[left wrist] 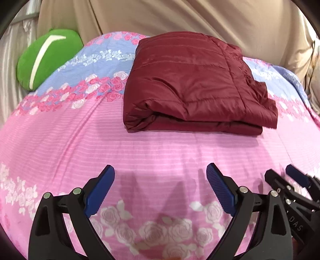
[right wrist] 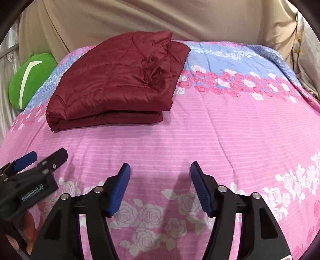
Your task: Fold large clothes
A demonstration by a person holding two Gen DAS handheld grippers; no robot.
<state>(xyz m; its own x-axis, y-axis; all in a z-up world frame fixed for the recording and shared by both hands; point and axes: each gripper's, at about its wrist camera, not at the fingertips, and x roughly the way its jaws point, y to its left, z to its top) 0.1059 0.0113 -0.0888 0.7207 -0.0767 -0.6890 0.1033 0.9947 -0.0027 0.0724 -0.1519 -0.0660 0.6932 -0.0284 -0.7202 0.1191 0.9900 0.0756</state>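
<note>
A dark red quilted jacket (left wrist: 192,84) lies folded into a thick rectangular stack on the bed, far of both grippers; in the right wrist view the jacket (right wrist: 116,84) sits at the upper left. My left gripper (left wrist: 160,172) hangs open above the pink bedspread with nothing between its blue pads. My right gripper (right wrist: 160,170) is also open and holds nothing. Each gripper shows in the other's view: the right gripper (left wrist: 280,174) at the lower right edge, the left gripper (right wrist: 48,155) at the lower left. Neither touches the jacket.
The bed is covered by a pink and pale-blue rose-print bedspread (left wrist: 80,140). A green pillow (left wrist: 48,58) with a white stripe lies at its far left corner. Beige draped fabric (left wrist: 160,18) hangs behind the bed. Part of a hand (right wrist: 26,236) shows under the left gripper.
</note>
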